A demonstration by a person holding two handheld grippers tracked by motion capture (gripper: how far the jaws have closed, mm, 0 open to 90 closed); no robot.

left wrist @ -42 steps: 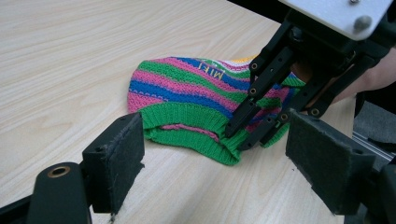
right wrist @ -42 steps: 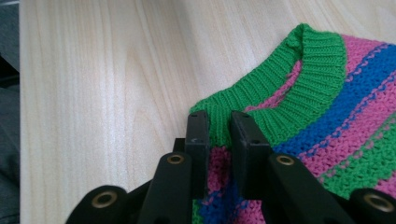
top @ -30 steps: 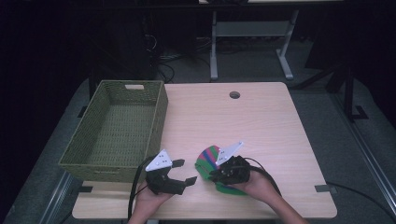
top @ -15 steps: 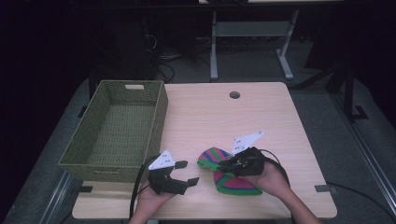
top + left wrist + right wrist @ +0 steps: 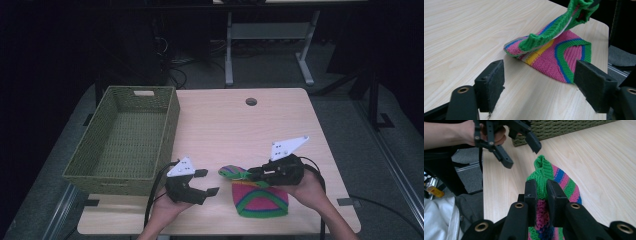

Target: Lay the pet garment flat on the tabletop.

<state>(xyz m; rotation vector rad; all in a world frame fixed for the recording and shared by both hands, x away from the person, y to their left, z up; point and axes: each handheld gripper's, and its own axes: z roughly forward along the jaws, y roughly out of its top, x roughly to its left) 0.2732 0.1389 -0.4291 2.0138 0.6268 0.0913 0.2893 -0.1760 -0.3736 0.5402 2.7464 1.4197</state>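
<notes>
At the left of the desk [image 5: 280, 125] stands a green woven basket [image 5: 125, 137], and nothing lies in it. Just beside its near corner the left gripper [image 5: 207, 182] hangs a little above the wood with its jaws spread wide and nothing between them; in its own view they point at the hat. The knitted hat [image 5: 260, 200], pink with green, blue and yellow stripes, lies near the front edge, between the two hands. The right gripper [image 5: 541, 191] has its jaws clenched on the green rim of the hat and holds this edge up off the desk, folded toward the left, while the rest lies flat. I judge that the step in hand is a fold or a lift of the hat. The next move probably calls for the left gripper to catch the other edge, low and close to the wood.
</notes>
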